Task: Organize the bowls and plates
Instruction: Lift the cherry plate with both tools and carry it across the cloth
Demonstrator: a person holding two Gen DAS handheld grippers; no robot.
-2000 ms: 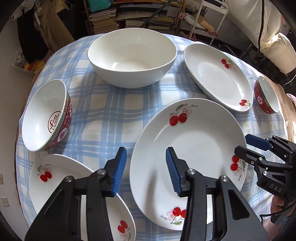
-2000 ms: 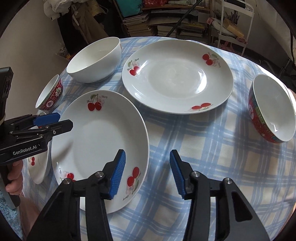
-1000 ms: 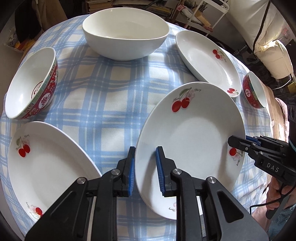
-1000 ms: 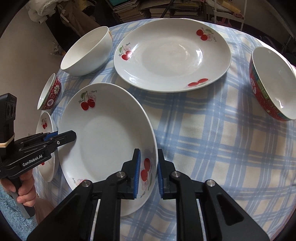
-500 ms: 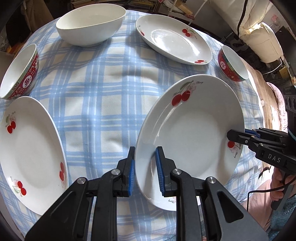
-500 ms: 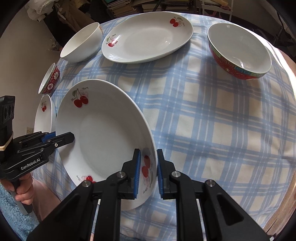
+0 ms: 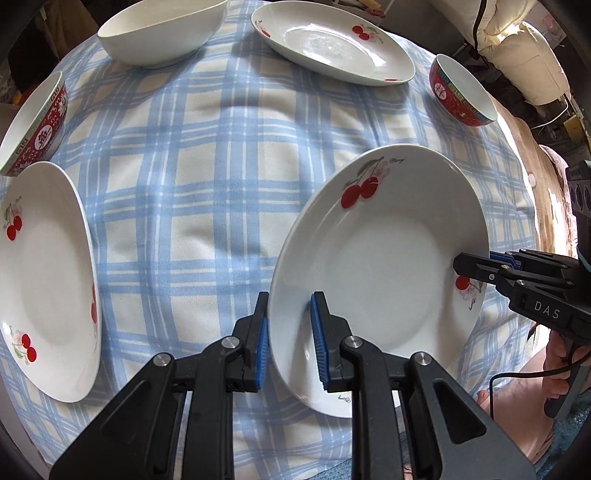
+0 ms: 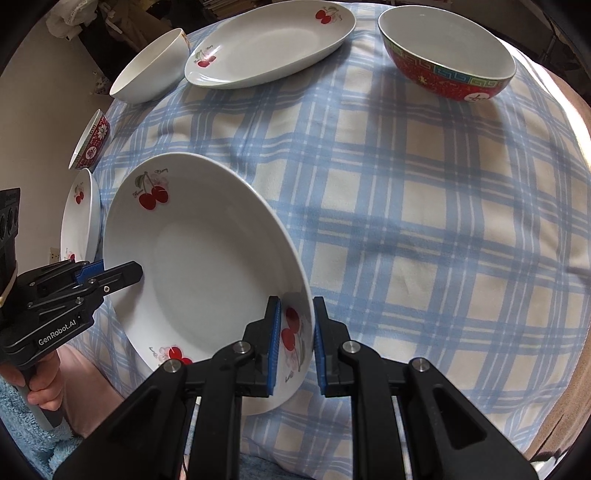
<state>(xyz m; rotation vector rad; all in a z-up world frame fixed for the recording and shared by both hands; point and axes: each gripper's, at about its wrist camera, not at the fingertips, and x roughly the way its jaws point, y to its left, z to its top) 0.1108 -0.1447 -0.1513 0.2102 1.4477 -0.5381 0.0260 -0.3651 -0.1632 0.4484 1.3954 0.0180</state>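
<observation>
A white cherry-print plate (image 7: pixel 384 258) is held up above the checked tablecloth by both grippers. My left gripper (image 7: pixel 288 339) is shut on its left rim; my right gripper (image 8: pixel 295 343) is shut on its right rim. The same plate shows in the right wrist view (image 8: pixel 199 266). The right gripper appears at the plate's far rim in the left wrist view (image 7: pixel 480 269), and the left gripper in the right wrist view (image 8: pixel 110 273). A second cherry plate (image 7: pixel 44 277) lies at the left, a third (image 7: pixel 332 48) at the back.
A large white bowl (image 7: pixel 162 33) stands at the back left. A red patterned bowl (image 7: pixel 33 125) sits at the left edge, another (image 7: pixel 461 96) at the back right. The round table's blue checked cloth (image 7: pixel 207 184) falls away at every edge.
Both grippers closed on the plate's opposite rims, then lifted it off the cloth. It has risen and come toward me; the other dishes stayed in place.
</observation>
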